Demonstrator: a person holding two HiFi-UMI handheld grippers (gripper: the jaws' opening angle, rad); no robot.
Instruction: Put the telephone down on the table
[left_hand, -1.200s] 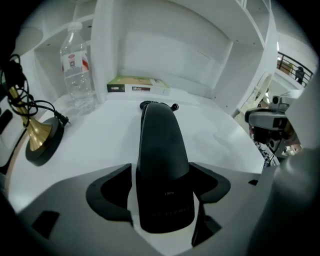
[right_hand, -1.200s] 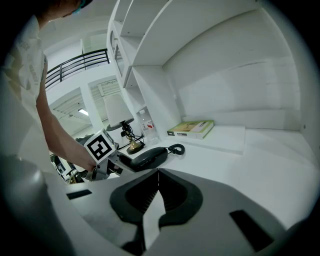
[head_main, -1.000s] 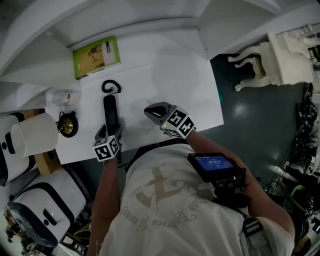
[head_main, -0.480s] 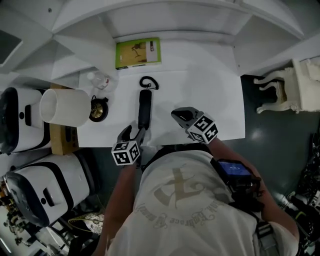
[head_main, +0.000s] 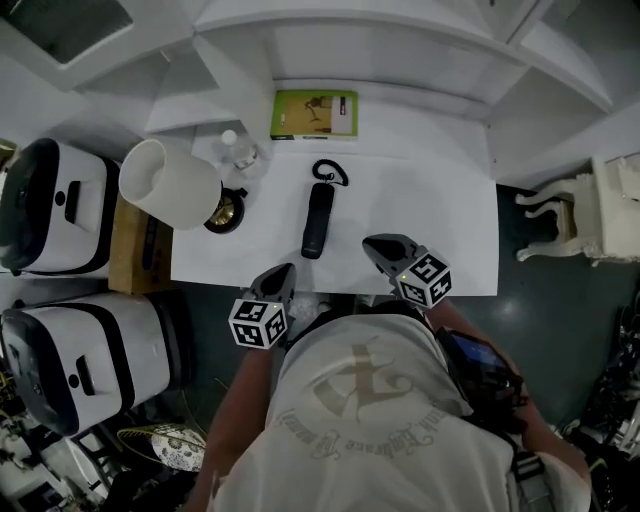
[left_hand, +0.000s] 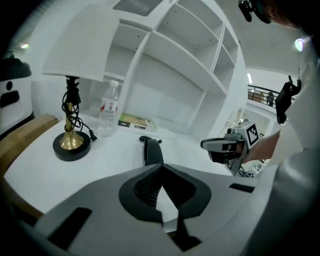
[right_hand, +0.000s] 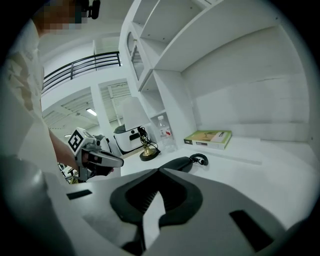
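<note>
Two grippers, left gripper (head_main: 282, 272) and right gripper (head_main: 374, 244), hang on the near side of the telephone (head_main: 318, 222). Both are clenched and empty, and the left jaws have just snapped together on nothing. The telephone lies flat on the table (head_main: 440, 200), touched by neither. Risk: a swinging gripper could knock it off the near edge. Beyond the telephone are a book (head_main: 315, 114) and a bottle (head_main: 240, 152), print unreadable.
</note>
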